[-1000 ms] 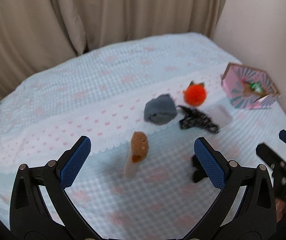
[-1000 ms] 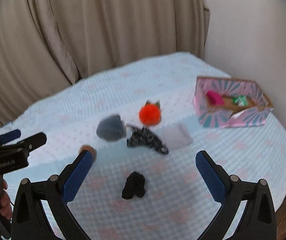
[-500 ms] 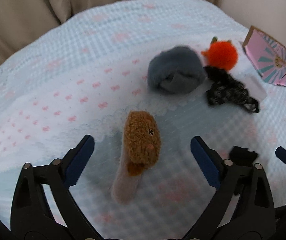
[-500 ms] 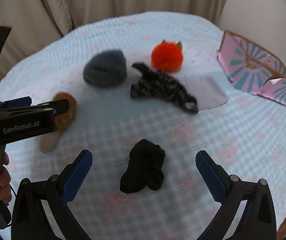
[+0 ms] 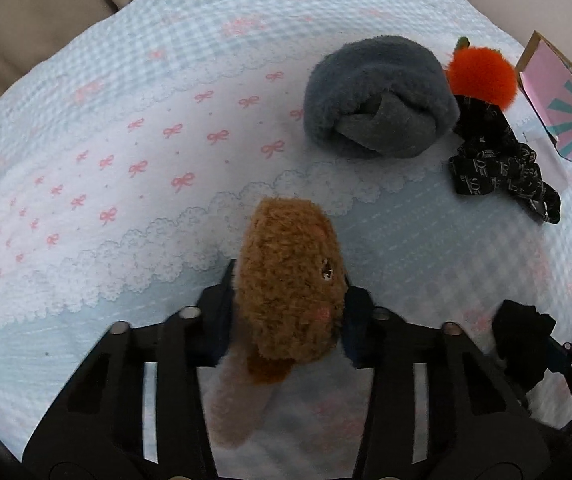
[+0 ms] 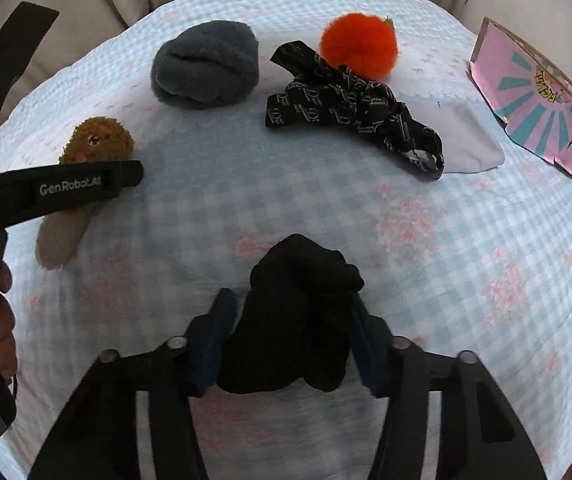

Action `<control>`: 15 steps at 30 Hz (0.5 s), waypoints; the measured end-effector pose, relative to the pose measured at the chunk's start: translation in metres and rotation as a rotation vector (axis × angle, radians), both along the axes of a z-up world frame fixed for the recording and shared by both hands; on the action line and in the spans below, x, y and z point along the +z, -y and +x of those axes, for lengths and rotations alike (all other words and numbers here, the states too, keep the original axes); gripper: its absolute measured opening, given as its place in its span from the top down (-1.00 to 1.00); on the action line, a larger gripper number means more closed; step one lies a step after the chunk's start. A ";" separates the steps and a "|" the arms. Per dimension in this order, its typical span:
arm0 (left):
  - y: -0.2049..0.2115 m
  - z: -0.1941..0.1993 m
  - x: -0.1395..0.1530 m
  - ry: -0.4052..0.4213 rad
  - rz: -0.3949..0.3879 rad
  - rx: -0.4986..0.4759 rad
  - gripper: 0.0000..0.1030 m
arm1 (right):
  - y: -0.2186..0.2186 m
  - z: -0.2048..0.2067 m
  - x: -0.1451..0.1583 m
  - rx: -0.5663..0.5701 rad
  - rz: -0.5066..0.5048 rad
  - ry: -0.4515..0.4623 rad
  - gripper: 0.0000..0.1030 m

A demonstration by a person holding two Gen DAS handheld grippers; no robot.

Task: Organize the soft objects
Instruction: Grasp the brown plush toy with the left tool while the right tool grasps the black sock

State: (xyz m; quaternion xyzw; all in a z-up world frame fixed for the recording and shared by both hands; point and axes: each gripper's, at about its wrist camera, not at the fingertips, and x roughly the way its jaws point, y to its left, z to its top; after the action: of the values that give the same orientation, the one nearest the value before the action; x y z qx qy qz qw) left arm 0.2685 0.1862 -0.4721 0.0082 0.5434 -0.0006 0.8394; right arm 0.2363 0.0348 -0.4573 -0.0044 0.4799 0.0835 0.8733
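Brown and curly-furred, the plush toy [image 5: 289,284] has a small dark eye, a pink cheek and a pale felt-like tail end; it lies on the bed [image 5: 126,160] pinched between the blue pads of the left hand-held gripper [image 5: 287,320]. The right hand-held gripper [image 6: 291,340] is clenched on one crumpled black sock [image 6: 293,316] lying on the gingham cover. Farther back lie one rolled grey fleece bundle [image 6: 206,66], one fluffy orange pom-pom [image 6: 359,46], one black printed cloth [image 6: 349,108] and one flat pale pouch [image 6: 469,144]. A single pink cardboard box [image 6: 537,92] stands at the right edge.
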 end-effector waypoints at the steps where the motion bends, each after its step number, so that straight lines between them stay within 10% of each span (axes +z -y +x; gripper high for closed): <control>1: -0.001 0.000 0.001 -0.001 -0.002 0.000 0.32 | 0.000 0.001 0.001 -0.003 -0.001 -0.003 0.19; 15: -0.003 -0.017 0.047 0.029 -0.025 0.017 0.38 | 0.015 -0.001 0.038 -0.019 0.036 0.018 0.53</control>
State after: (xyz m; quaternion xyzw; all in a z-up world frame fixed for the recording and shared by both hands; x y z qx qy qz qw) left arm 0.2519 0.1896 -0.4253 -0.0070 0.5311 0.0000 0.8473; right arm 0.2357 0.0199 -0.4190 0.0151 0.4703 0.0837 0.8784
